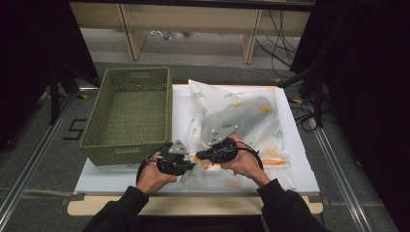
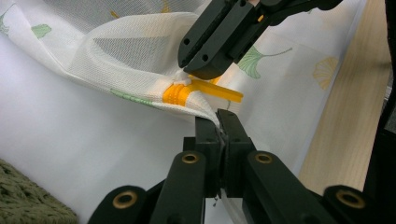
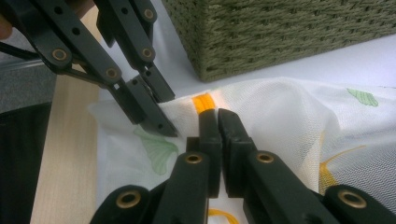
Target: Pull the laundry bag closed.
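High view: white mesh bag (image 1: 237, 121) with leaf print lying on the white tabletop (image 1: 121, 176), right of the green woven basket (image 1: 128, 113), apart from it. Both tools meeting at the bag's near-left corner, beside the orange zipper (image 1: 205, 162).

Left tool (image 2: 218, 122): jaws closed, pinching a fold of mesh at the bag's edge, just beside the orange zipper end (image 2: 180, 92). Right tool (image 3: 217, 122): jaws closed on mesh close to the orange band (image 3: 203, 101). Whether the slider itself is caught, or only cloth next to it: cannot tell.

Judged step: opening or closing the zipper, one tool anchoring the cloth, the other drawing the pull.

Recommended handling:
- Confirm grip on the zipper tab, not on mesh alone; re-grip if only fabric is caught.
- Keep the anchoring tool firm and close to the zipper end, cloth taut between the two tools.
- Draw along the zipper line, low and steady, not upward.
- Avoid jerks: thin mesh likely to bunch, snag in the teeth, or slip free.
- Keep the bag flat on the tabletop, away from the basket wall.
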Available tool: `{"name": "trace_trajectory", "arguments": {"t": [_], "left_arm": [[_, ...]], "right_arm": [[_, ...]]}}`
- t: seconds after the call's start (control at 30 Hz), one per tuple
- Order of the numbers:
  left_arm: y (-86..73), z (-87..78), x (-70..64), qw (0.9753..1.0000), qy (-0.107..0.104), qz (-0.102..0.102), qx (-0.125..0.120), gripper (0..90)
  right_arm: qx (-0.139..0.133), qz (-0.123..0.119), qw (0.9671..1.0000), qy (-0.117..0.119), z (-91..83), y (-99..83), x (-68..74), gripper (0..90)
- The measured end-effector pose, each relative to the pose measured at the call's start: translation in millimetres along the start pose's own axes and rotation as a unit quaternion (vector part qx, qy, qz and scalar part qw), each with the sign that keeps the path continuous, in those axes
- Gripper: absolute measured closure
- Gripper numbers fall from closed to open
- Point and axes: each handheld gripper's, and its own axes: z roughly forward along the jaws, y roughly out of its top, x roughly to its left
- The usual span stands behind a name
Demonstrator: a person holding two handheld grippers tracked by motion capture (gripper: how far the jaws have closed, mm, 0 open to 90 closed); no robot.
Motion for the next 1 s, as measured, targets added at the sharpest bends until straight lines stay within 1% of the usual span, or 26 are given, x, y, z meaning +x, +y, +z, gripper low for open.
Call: {"name": "trace_trajectory", "arguments": {"t": [0.13,0.17,0.2,0.23,0.3,0.37,0.4,0.43,0.47,0.5,0.53,0.57,0.6,0.63,0.67,0.7,0.73,0.77,0.8,0.83,0.9,0.93,0.97,1.0], "left_arm": [[-0.1,1.0,0.0,1.0,-0.005,0.005,0.0,87.6],[0.0,0.8,-0.2,1.0,-0.003,0.005,0.0,87.6],[-0.1,1.0,-0.1,1.0,-0.003,0.005,0.0,87.6],[0.0,0.9,0.2,1.0,-0.004,0.007,-0.001,87.5],[-0.2,0.9,0.4,1.0,-0.005,-0.002,-0.001,86.8],[0.0,1.0,1.1,1.0,-0.004,-0.003,0.0,83.8],[0.0,1.0,1.1,1.0,-0.004,-0.003,0.0,82.6],[0.0,1.5,0.5,0.9999,-0.009,-0.007,0.0,82.6],[0.1,1.9,0.3,0.9999,-0.01,-0.013,-0.003,80.3],[0.1,1.6,1.2,0.9997,-0.009,-0.024,-0.002,76.3],[0.3,0.7,3.2,0.9995,-0.008,-0.029,-0.004,72.0],[0.1,0.4,4.4,0.9988,-0.015,-0.046,-0.011,69.8],[-0.3,-0.2,6.9,0.9983,-0.014,-0.054,-0.017,67.2],[-0.4,-1.8,9.0,0.9981,-0.009,-0.057,-0.022,66.6],[-0.4,-1.5,9.3,0.9973,-0.008,-0.066,-0.031,66.3],[-0.6,-1.9,10.2,0.9965,-0.009,-0.076,-0.034,65.9],[-0.6,-2.7,11.7,0.9969,-0.01,-0.073,-0.028,65.7],[-0.1,-1.8,10.8,0.996,-0.011,-0.081,-0.037,65.2],[-0.1,-1.8,10.8,0.996,-0.011,-0.081,-0.037,65.0],[0.4,-1.2,10.2,0.9947,-0.013,-0.092,-0.044,64.5],[0.5,-1.8,11.5,0.9945,-0.011,-0.094,-0.046,64.5],[0.4,-1.8,11.4,0.9938,-0.011,-0.101,-0.045,65.0],[0.0,-1.7,11.3,0.9938,-0.006,-0.1,-0.05,68.6],[0.0,-1.7,11.3,0.9938,-0.006,-0.1,-0.05,72.7]], "right_arm": [[0.002,0.006,1.0,0.003,1.3,-0.7,-0.7,89.3],[0.007,0.011,0.9999,0.004,2.2,-1.3,-0.8,88.0],[0.012,0.012,0.9998,0.007,1.7,-1.4,-1.1,88.1],[0.014,0.018,0.9997,0.008,1.6,-1.6,-0.6,89.5],[0.011,-0.001,0.9999,0.009,2.2,-1.0,-1.6,90.0],[0.022,0.008,0.9997,0.003,1.8,-0.4,0.4,90.0],[0.022,0.008,0.9997,0.003,1.8,-0.4,0.4,90.0],[0.022,0.007,0.9997,0.001,2.0,-0.4,0.6,90.0],[0.023,0.005,0.9997,0.0,2.3,-0.6,0.8,90.0],[0.025,0.005,0.9997,0.0,2.3,-0.5,1.0,90.0],[0.024,0.005,0.9997,-0.001,2.1,-0.4,1.1,90.0],[0.025,0.005,0.9997,-0.001,2.0,-0.2,1.2,90.0],[0.026,0.006,0.9996,-0.003,1.8,-0.2,1.5,90.0],[0.027,0.005,0.9996,-0.003,2.0,-0.2,1.6,90.0],[0.026,-0.002,0.9997,-0.002,2.7,-0.1,1.0,90.0],[0.026,-0.004,0.9997,-0.003,2.9,-0.1,0.9,90.0],[0.026,-0.004,0.9997,-0.004,3.2,0.0,1.5,90.0],[0.027,-0.002,0.9996,-0.004,3.3,0.1,1.9,90.0],[0.027,-0.002,0.9996,-0.004,3.3,0.1,1.9,90.0],[0.029,-0.004,0.9995,-0.006,3.6,0.1,2.0,90.0],[0.031,-0.005,0.9995,-0.007,3.7,-0.1,2.0,90.0],[0.033,-0.001,0.9994,-0.009,3.5,0.0,2.2,90.0],[0.032,-0.002,0.9994,-0.01,3.7,0.1,2.4,90.0],[0.032,-0.002,0.9994,-0.01,3.7,0.1,2.4,90.0]]}}
